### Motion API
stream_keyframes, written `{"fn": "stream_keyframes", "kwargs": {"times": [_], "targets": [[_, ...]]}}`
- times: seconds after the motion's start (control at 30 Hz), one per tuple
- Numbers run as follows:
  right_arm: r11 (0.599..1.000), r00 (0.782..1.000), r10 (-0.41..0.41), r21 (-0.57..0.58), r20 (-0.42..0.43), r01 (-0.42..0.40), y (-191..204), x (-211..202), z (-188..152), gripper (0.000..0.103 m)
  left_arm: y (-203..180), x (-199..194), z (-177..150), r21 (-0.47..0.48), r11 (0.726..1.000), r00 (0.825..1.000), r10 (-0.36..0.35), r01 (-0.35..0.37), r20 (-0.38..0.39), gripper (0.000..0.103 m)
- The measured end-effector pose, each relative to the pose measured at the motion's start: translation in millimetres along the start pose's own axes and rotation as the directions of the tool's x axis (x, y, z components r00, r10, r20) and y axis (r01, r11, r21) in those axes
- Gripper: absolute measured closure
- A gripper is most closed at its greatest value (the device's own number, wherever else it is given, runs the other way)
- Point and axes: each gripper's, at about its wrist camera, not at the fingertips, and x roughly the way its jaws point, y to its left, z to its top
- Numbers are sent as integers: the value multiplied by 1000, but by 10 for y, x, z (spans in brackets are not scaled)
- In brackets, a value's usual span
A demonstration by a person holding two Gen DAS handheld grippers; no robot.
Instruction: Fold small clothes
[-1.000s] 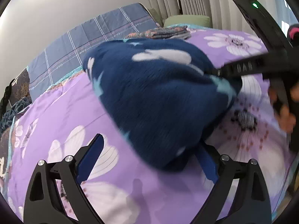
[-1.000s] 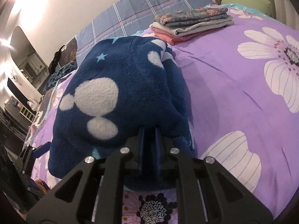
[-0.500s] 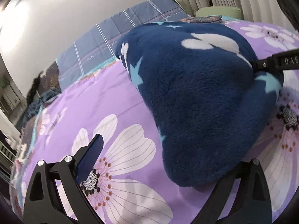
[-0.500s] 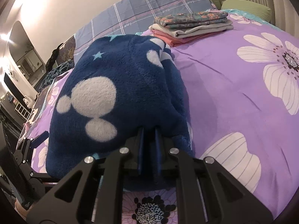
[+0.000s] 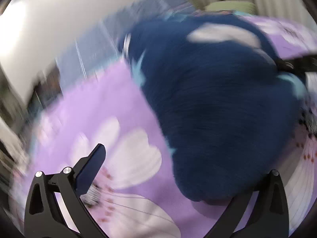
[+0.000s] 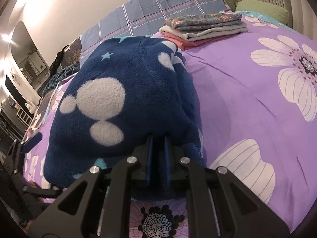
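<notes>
A navy fleece garment point(image 6: 122, 103) with white blobs and pale stars lies bunched on the purple flowered bedsheet point(image 6: 247, 99). My right gripper point(image 6: 158, 140) is shut on its near edge, the fleece pinched between both blue pads. The left wrist view is motion-blurred. There my left gripper point(image 5: 182, 164) stands wide with its jaws opening. The garment point(image 5: 218, 109) bulges into the right half of the gap and hides the right finger. The left finger point(image 5: 93, 166) is bare over the sheet, and neither pad presses on the cloth. The right gripper's black tip point(image 5: 297, 61) shows at the fleece's far right.
A stack of folded clothes point(image 6: 204, 27) sits at the far side of the bed, before a blue plaid quilt point(image 6: 158, 11) and a green pillow point(image 6: 261, 10). Open purple sheet stretches to the right of the fleece. Dark furniture and shelves stand off the bed's left side.
The left gripper has swung and sunk toward the sheet, its jaws spreading wider off the fleece's lower edge. The right gripper has kept its hold and place.
</notes>
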Motion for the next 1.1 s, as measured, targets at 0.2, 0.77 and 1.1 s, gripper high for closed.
{"fn": "stream_keyframes", "kwargs": {"times": [0.2,0.77,1.1], "targets": [[1000,1000,16,-3,-10,-16,-15,-18,-25,93,-88,-352,-70,116,993,998,1,-9,68,1],[994,990,84,86,-111,-75,-266,-125,-77,93,537,-108,720,-140,915,920,-357,379,162,11],[1000,996,18,-7,-92,-18,-184,-111,-127,93,607,513,581,-259,831,866,-496,493,59,1]]}}
